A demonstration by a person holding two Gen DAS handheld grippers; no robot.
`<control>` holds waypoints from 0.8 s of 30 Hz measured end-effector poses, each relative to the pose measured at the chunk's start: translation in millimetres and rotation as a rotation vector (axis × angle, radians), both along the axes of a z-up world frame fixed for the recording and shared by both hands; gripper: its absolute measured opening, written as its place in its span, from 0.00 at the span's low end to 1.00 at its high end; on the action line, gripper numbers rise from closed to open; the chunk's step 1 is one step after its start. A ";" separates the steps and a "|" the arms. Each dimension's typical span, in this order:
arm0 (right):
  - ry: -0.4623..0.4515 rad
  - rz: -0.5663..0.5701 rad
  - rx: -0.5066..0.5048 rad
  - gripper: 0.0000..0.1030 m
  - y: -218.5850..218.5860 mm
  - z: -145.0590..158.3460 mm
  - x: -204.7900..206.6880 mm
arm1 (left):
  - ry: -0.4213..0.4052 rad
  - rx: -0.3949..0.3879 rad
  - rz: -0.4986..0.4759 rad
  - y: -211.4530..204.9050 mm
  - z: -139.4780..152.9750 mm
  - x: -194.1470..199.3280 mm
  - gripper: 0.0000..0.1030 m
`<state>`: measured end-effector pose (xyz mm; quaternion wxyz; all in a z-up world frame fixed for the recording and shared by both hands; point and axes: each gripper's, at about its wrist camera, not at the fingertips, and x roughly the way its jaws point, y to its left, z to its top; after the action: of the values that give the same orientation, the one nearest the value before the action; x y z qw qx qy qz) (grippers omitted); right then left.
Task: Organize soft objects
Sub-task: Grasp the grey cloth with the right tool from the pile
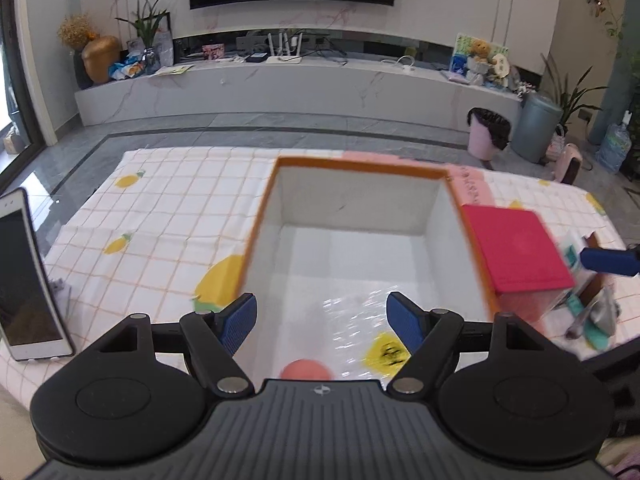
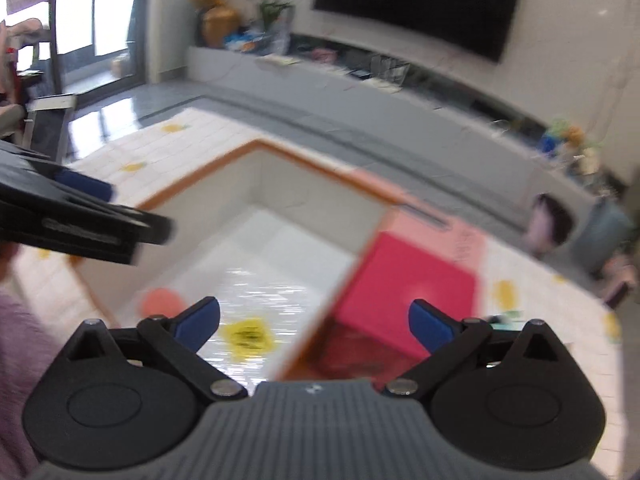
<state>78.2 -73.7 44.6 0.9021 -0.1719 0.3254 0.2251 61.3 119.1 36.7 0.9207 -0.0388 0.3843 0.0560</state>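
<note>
Hovering above a white, orange-rimmed box (image 1: 256,216) on a lemon-print tablecloth (image 1: 168,200), the left gripper (image 1: 322,316) stands wide apart with nothing between its blue pads. The right gripper (image 2: 314,322) is likewise spread wide and empty, straddling the box's right wall. Inside the box, on a crinkly clear plastic sheet (image 1: 352,304), lie a yellow patch (image 1: 386,352) and a round salmon-pink ball (image 1: 306,370), the latter half hidden beneath the left tool's body. Just outside the right wall sits a magenta-topped block (image 1: 520,248), touching or nearly touching the box; whether it is soft cannot be told. Farther right on the cloth lies a blurred cluster of teal and grey items (image 1: 592,324), with one blue finger of the right tool (image 1: 608,260) above them. Judged from this, the next pick lies to the right of the box, so the right hand is the nearer one; the block's broad top faces up, its edges running roughly parallel to the box wall. A phone (image 1: 24,280) leans at the table's left edge.
</note>
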 end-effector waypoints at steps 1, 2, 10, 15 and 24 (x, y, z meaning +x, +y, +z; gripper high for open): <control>-0.015 -0.030 -0.009 0.96 -12.9 4.1 2.0 | -0.003 -0.005 -0.004 -4.0 3.4 1.7 0.84; -0.030 -0.062 -0.014 0.96 -26.5 8.3 3.3 | -0.008 -0.010 -0.012 -8.3 6.7 2.9 0.84; -0.073 -0.377 -0.003 0.97 -155.3 30.7 21.3 | -0.054 -0.017 -0.168 -68.6 29.3 6.0 0.84; -0.019 -0.495 0.119 0.96 -223.8 20.2 31.8 | -0.049 -0.002 -0.252 -120.6 25.6 15.2 0.84; 0.264 -0.379 0.129 0.65 -221.8 -68.4 80.8 | -0.073 0.065 -0.384 -208.7 -2.8 13.9 0.84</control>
<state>159.0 -295.6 -23.8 0.8870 -0.0190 0.4519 0.0927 75.2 -89.5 33.9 0.9285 0.0628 0.3492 -0.1097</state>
